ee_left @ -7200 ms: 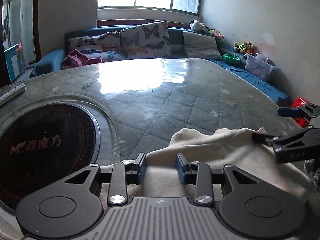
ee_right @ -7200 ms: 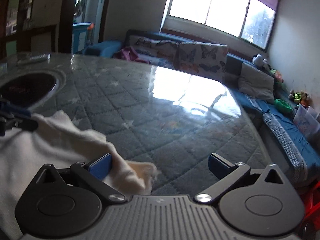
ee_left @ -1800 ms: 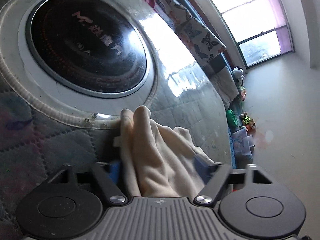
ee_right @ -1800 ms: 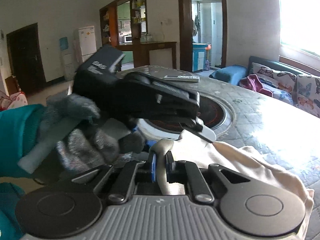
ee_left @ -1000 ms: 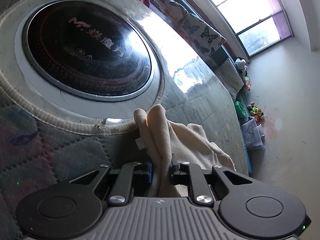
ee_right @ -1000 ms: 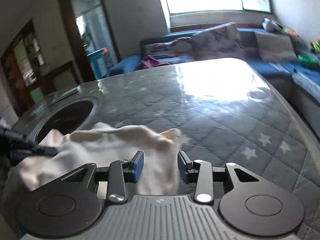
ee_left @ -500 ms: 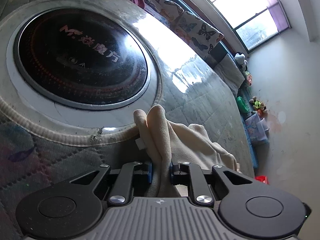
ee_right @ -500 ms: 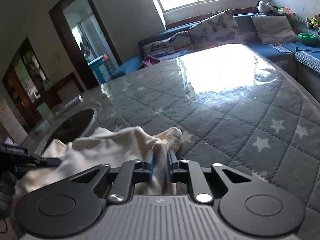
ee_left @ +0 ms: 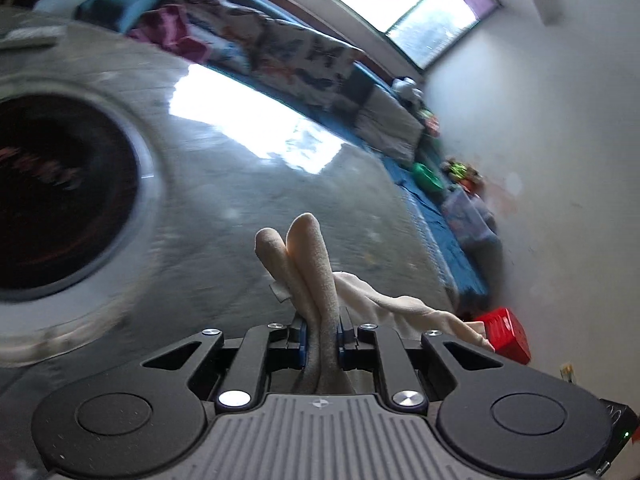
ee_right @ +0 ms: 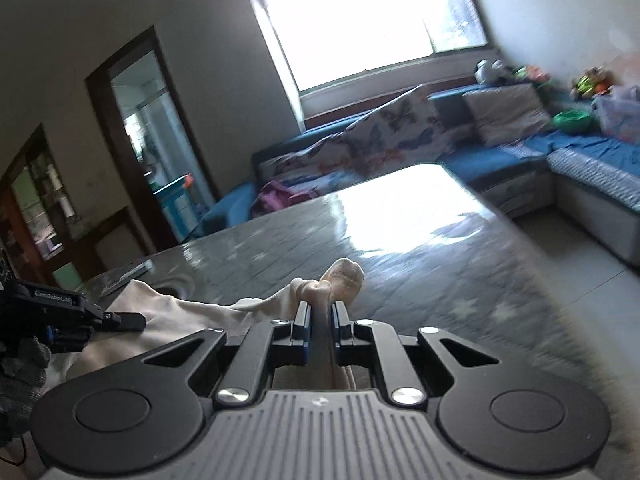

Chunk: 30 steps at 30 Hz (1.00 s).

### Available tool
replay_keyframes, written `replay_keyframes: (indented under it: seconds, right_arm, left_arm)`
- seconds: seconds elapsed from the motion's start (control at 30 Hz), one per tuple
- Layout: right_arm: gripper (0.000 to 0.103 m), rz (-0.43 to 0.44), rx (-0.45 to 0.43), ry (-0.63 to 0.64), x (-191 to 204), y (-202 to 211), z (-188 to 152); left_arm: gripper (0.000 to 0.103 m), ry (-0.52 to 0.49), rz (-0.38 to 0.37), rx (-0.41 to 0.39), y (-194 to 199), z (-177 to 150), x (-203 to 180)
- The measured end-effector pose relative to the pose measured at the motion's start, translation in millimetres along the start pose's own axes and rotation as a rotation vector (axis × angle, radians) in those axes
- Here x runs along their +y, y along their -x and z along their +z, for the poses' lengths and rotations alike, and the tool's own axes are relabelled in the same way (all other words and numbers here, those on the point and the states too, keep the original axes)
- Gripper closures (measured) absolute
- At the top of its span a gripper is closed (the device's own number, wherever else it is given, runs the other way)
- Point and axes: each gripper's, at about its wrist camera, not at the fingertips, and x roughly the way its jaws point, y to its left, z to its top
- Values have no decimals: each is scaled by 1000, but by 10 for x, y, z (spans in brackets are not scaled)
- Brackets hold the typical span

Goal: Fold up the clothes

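The left gripper (ee_left: 320, 336) is clenched on a bunched edge of the cream, soft knit garment (ee_left: 308, 272); two rounded folds of the cloth stand up just ahead of its blue pads, and the rest trails off to its right and hangs slack; in the right wrist view the right gripper (ee_right: 319, 332) is likewise clamped tight on another gathered edge of the same garment (ee_right: 192, 312), a knob of fabric poking out beyond its tips; the cloth sags leftward from it toward the other tool, which shows at the far left in a grey-gloved hand (ee_right: 20, 376).

The grey quilted table cover with pale stars (ee_right: 440, 280) lies beyond and below both sets of tips; ahead and to the left of the left gripper sits a round black glass hob plate in a pale ring (ee_left: 60, 200), sunk in the table; a flat grey remote-like bar (ee_left: 28, 38) rests further off, blurred.

Pinching one edge in each tool seems meant to hold the garment spread between them, so that it can be carried over and laid as a fold; the fold looks only begun; judging by the sag, the span needs tension before it is laid down; a thick wad in each grip may slip or lay down creased.
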Motion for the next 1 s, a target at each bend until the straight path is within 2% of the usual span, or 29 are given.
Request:
replay_keyframes:
  seconds: [0.17, 0.37, 0.5, 0.63, 0.77, 0.83, 0.93, 1.0]
  right_arm:
    - [94, -109, -56, 21, -200, 223, 227]
    - [94, -216, -79, 33, -474, 280, 419]
    - [94, -264, -75, 20, -663, 227, 434]
    - [93, -307, -17, -12, -868, 32, 338]
    - [92, -356, 36, -15, -951, -134, 201]
    - [92, -362, 37, 6, -931, -156, 176]
    - [91, -351, 32, 36, -877, -191, 189]
    - [91, -330, 41, 45, -852, -246, 211]
  left_arm:
    - [89, -61, -53, 32, -279, 33, -384]
    - [89, -120, -102, 73, -625, 13, -783]
    - [89, -161, -100, 85, -805, -19, -930]
    - [87, -169, -57, 121, -986, -99, -888]
    - [78, -161, 48, 137, -1104, -104, -714]
    - [78, -161, 84, 127, -1077, -103, -644]
    - [79, -156, 101, 99, -990, -74, -589]
    - [79, -169, 82, 95, -954, -82, -634]
